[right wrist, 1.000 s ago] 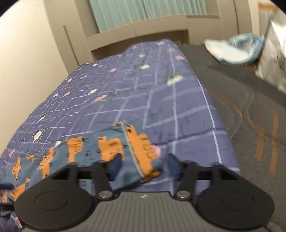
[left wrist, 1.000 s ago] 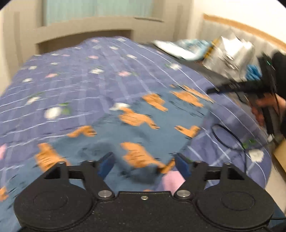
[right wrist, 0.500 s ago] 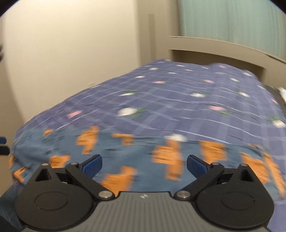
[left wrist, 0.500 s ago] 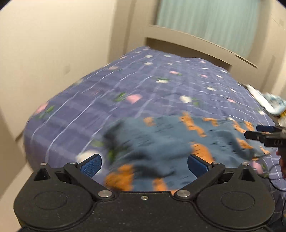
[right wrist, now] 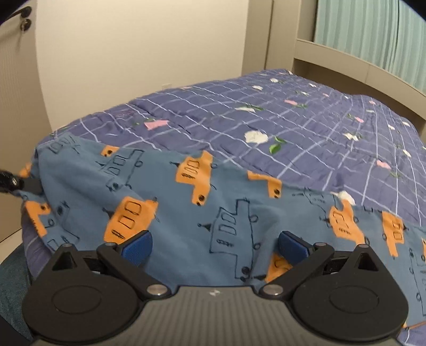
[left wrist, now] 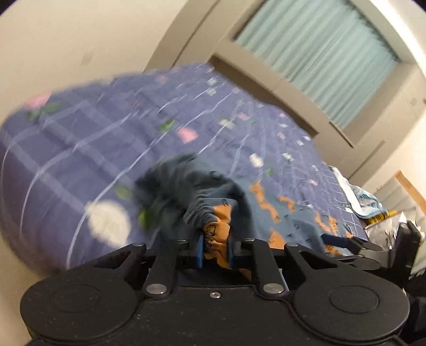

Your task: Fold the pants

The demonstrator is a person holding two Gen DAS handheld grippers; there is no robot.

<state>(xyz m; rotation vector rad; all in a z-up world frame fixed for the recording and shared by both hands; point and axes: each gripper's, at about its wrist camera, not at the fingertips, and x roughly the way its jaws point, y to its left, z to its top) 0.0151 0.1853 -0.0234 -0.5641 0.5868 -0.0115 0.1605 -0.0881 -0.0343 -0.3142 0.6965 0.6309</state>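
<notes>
The pants (right wrist: 213, 213), blue with orange and outlined truck prints, lie spread on the near part of a bed, close to its front edge. In the right wrist view their long axis runs across the picture from left to right, along the bed's near edge; the left end bunches up by the bed's corner, and the right end runs out of view.

The left gripper (left wrist: 215, 248) is closing on that bunched end: a gathered fold of blue and orange cloth sits pinched between its blue pads (left wrist: 199, 250). In the right wrist view its black tip shows at the far left, against the pants' end.

The right gripper (right wrist: 214, 246) hangs over the middle of the pants with its jaws wide apart. Cloth lies between and below its pads (right wrist: 138, 246); neither pad presses on it.

The bed is covered by a purple quilt (right wrist: 306, 125) with a pale grid and small pink, white and green flowers. Behind it stand a beige headboard (right wrist: 359, 69) and a pale green curtain (right wrist: 372, 34). A cream wall (right wrist: 146, 45) runs along the left, with a door handle (right wrist: 24, 12) at the far left. In the left wrist view, crumpled light cloth (left wrist: 364, 197) and clutter lie at the right, blurred.
</notes>
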